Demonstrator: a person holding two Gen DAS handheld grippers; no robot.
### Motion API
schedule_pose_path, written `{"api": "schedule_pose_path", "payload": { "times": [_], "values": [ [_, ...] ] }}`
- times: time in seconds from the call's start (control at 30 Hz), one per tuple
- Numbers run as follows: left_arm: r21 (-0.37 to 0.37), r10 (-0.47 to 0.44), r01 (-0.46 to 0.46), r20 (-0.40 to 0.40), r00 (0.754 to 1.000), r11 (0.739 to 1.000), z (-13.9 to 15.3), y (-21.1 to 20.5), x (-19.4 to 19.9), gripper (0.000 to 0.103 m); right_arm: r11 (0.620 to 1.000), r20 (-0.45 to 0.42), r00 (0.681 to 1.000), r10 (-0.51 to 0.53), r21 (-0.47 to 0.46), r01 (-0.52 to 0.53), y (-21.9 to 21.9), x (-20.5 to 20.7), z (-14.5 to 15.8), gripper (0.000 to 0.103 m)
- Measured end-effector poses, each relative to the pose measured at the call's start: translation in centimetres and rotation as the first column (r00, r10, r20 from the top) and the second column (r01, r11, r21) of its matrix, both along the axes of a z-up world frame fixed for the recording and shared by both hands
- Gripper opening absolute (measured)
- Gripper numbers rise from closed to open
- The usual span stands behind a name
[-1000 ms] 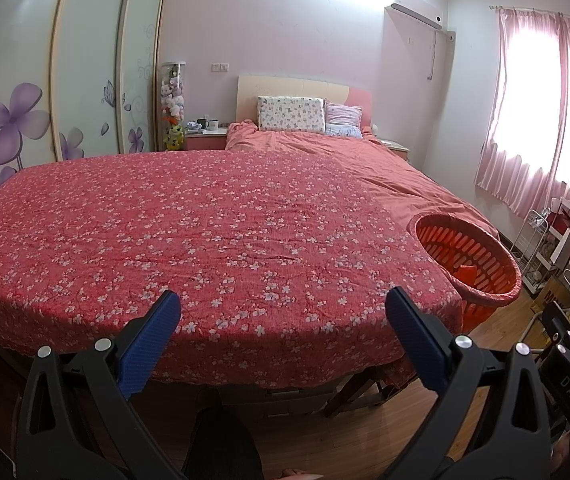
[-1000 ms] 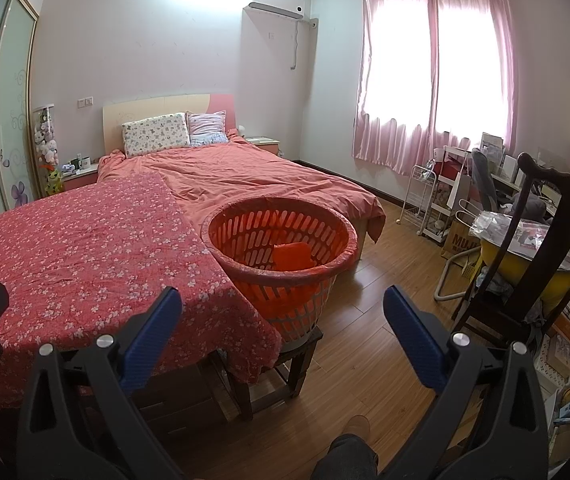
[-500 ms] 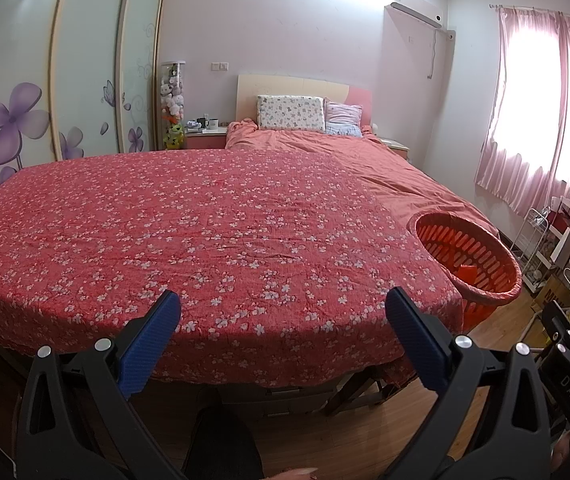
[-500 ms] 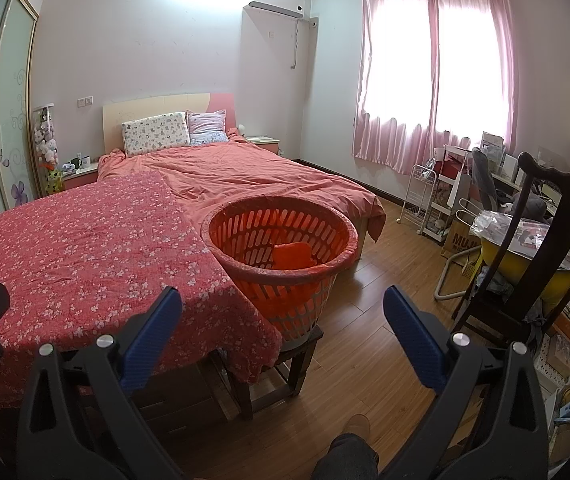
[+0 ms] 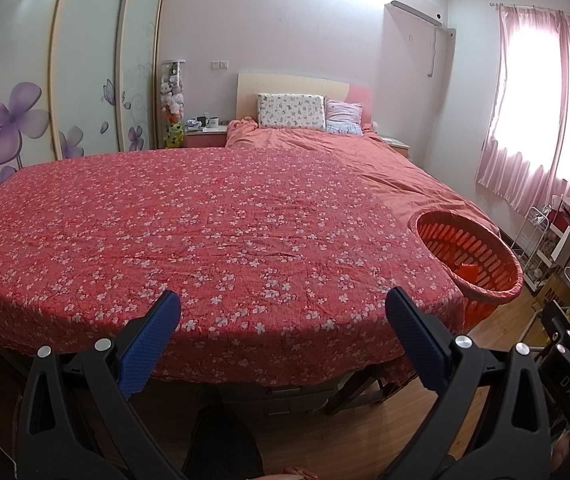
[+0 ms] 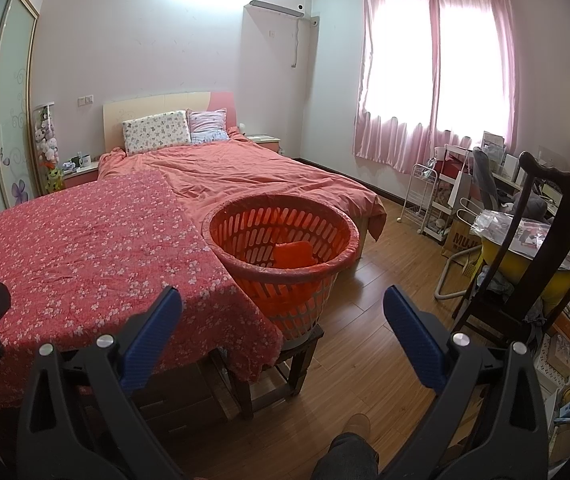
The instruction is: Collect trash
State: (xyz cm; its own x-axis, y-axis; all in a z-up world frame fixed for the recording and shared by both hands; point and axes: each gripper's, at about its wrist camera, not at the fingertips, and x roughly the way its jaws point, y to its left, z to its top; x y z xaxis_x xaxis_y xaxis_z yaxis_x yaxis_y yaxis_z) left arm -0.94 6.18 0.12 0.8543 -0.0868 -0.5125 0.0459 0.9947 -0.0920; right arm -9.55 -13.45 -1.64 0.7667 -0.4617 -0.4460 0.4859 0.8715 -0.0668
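Red cloth [image 5: 205,232] with tiny white flowers covers the table, and it looks soft and a bit wrinkly. At the right edge of the cloth sits a round orange basket [image 6: 285,248]. It is plastic with long slots all around its wall. It stands upright with its open mouth facing up, on a dark wooden stool [image 6: 285,364]. Inside it lies a flat orange thing [image 6: 295,254], near the right wall of the basket; what it is cannot be told.

From the left wrist view, the basket [image 5: 473,256] shows at the far right, just past the cloth edge.

Both tools have black arms and blue bumpy pads. The left gripper [image 5: 283,324] is spread wide and holds nothing. The right gripper [image 6: 283,320] is spread wide too, with nothing in it.

Behind the table is a bed [image 6: 269,176] with a smooth pink cover and two pillows. Pink curtains [image 6: 433,76] hang by the bright window. A dark wooden chair [image 6: 541,248] stands at the right.

Compared with a moment ago, almost nothing has changed. The basket, cloth and both tools look the same.
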Motion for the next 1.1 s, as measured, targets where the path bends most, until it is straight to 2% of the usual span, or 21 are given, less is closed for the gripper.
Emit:
{"api": "schedule_pose_path", "payload": {
  "times": [1.1],
  "values": [
    [0.022, -0.004, 0.004, -0.006, 1.000, 1.000, 0.15, -0.25, 0.29, 0.101, 1.000, -0.004, 1.000, 0.003, 0.005, -0.003, 0.22, 0.08, -0.44, 0.099]
  ]
}}
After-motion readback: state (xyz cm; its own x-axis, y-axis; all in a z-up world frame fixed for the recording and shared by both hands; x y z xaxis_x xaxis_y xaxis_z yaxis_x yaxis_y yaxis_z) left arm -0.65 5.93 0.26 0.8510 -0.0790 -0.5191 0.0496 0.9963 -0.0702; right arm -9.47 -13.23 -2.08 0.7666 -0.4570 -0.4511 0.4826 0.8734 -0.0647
